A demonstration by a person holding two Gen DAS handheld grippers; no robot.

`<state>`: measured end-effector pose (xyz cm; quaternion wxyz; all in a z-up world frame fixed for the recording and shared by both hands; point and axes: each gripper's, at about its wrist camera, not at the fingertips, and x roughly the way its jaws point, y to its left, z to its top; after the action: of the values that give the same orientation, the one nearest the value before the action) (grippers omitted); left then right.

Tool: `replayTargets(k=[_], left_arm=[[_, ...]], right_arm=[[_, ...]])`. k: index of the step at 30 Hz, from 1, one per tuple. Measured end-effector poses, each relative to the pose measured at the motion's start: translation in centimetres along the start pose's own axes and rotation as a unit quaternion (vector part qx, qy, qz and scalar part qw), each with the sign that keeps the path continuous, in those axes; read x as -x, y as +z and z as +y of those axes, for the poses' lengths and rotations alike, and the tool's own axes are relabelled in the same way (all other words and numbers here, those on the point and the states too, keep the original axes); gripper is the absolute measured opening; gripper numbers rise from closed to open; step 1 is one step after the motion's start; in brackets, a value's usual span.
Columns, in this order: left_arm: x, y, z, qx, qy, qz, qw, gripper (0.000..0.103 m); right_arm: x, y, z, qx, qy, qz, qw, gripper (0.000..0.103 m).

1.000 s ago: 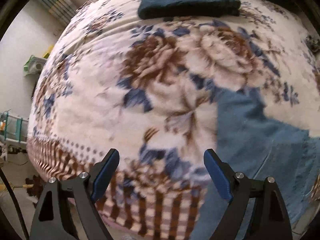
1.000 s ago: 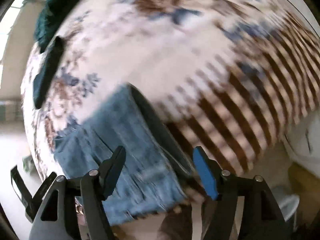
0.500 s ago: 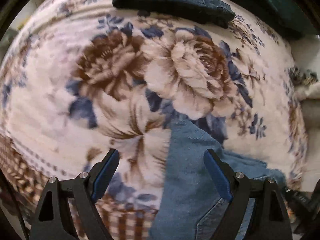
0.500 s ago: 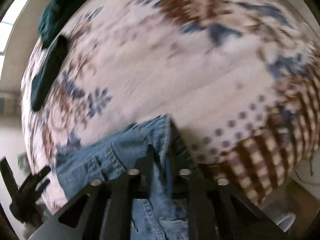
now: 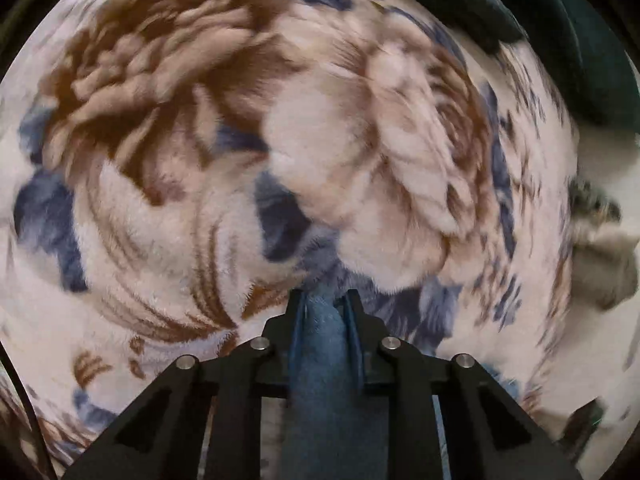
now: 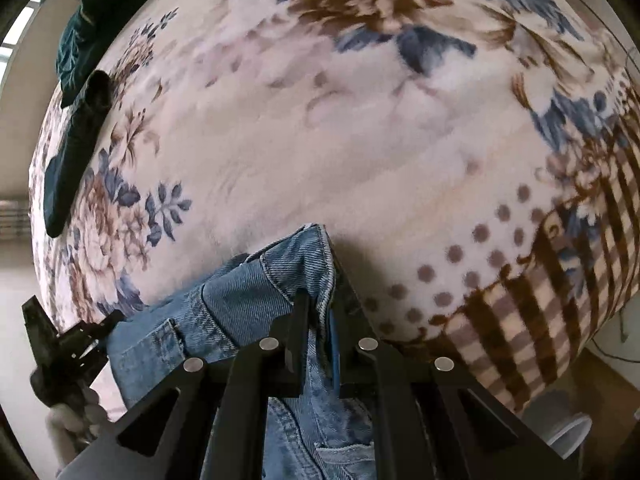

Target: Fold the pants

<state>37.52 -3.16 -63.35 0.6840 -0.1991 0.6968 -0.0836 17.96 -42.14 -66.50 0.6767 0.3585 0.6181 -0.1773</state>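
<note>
Left wrist view: my left gripper (image 5: 325, 300) is pointing steeply down at the floral blanket (image 5: 208, 152), bottom centre of frame. Jaws are closing, already narrow, with a fold of the blue denim pants (image 5: 320, 360) bunched between them and running down past the lower edge. Dark green fabric (image 5: 592, 40) is lying at the upper right. The frame is blurring at the edges.

Right wrist view: my right gripper (image 6: 316, 312) is sitting bottom centre, jaws nearly together and pinching the pants (image 6: 248, 292) at a stitched corner. The denim is spreading toward lower left and under the fingers. My left gripper (image 6: 68, 344) is showing at the far left edge. A dark folded garment (image 6: 76, 148) is lying at the upper left on the blanket (image 6: 360, 128).
</note>
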Motion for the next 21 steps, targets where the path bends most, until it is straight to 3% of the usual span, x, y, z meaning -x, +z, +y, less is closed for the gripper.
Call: replayTargets(k=[2,4,5,6,7,8,12,16,19,21], left_arm=[[0.7,-0.1,-0.5,-0.010,0.001,-0.001,0.9999,0.021],[2.3,-0.8,-1.3,-0.041,0.018,-0.009,0.9989,0.030],[3.4,-1.4,-1.6,-0.053,0.025,-0.017,0.9981,0.041],[4.1,-1.6,-1.5,-0.057,0.026,-0.024,0.9977,0.064],[5.3,-2.5,-1.6,-0.063,0.023,-0.036,0.9971,0.081],[6.0,-3.3,-1.6,-0.068,0.018,-0.040,0.9967,0.103],[6.8,-7.9,-1.9,-0.090,0.019,-0.017,0.9957,0.103],[4.2,-11.2,-1.1,-0.090,0.027,0.025,0.9952,0.103],[2.1,-12.1,-0.3,-0.085,0.038,0.039,0.9949,0.103],[1.6,-11.9,0.5,-0.070,0.020,0.047,0.9963,0.103]], right_arm=[[-0.1,0.3,0.0,0.008,0.012,0.025,1.000,0.013],[0.6,0.3,-0.7,0.001,0.041,0.044,0.998,0.018],[1.3,0.1,-1.1,-0.005,0.056,0.049,0.997,0.031],[2.2,-0.3,-1.6,-0.008,0.061,0.048,0.997,0.042],[3.0,-0.8,-2.1,-0.009,0.062,0.043,0.997,0.062],[3.9,-1.5,-2.6,-0.010,0.063,0.041,0.997,0.071],[3.9,-4.8,-5.5,-0.034,0.066,0.082,0.994,0.072],[0.0,-8.4,-7.0,-0.034,0.068,0.145,0.987,0.072],[-1.4,-9.4,-7.7,-0.019,0.033,0.125,0.991,0.072],[-1.4,-9.5,-8.7,-0.058,0.050,0.117,0.990,0.072]])
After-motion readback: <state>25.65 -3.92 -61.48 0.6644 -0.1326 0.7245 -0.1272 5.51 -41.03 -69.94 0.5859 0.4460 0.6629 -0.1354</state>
